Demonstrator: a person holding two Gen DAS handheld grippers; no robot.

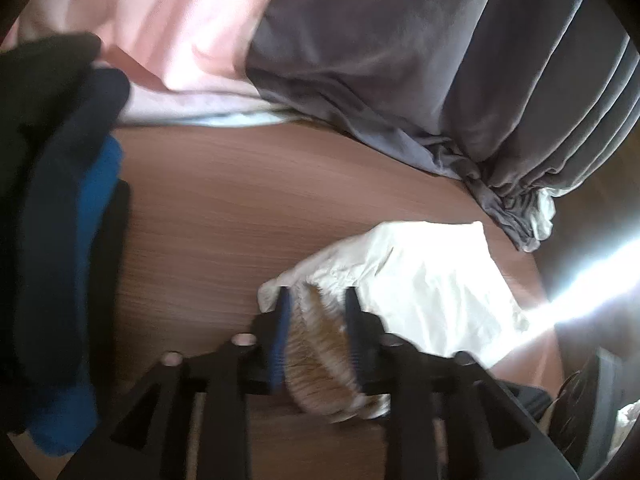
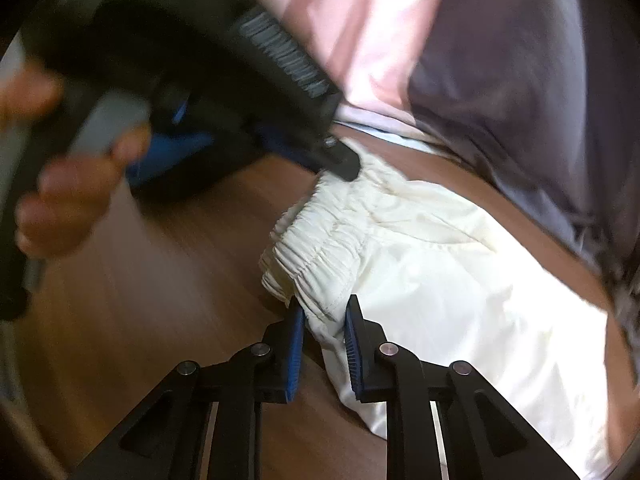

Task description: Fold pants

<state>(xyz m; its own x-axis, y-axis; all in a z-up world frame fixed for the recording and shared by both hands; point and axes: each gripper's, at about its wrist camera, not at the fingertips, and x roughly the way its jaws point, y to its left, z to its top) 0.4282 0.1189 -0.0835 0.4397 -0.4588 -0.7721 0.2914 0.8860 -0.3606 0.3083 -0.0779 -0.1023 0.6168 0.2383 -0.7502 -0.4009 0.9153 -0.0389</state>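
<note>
Cream-white pants (image 2: 460,280) with a gathered elastic waistband (image 2: 316,252) lie on a brown wooden table (image 2: 168,280). My left gripper (image 1: 316,300) is shut on the waistband (image 1: 320,352) at one end; the pants (image 1: 432,272) spread beyond it. That left gripper also shows in the right wrist view (image 2: 340,160), at the far end of the waistband. My right gripper (image 2: 325,308) has the near waistband corner between its blue pads and is closed on the cloth.
A grey garment (image 1: 440,80) and a pink one (image 1: 180,20) lie at the table's far side. Dark and blue clothes (image 1: 60,220) are piled at the left. Bright glare (image 1: 592,288) sits at the right edge. The person's hand (image 2: 68,184) holds the left gripper.
</note>
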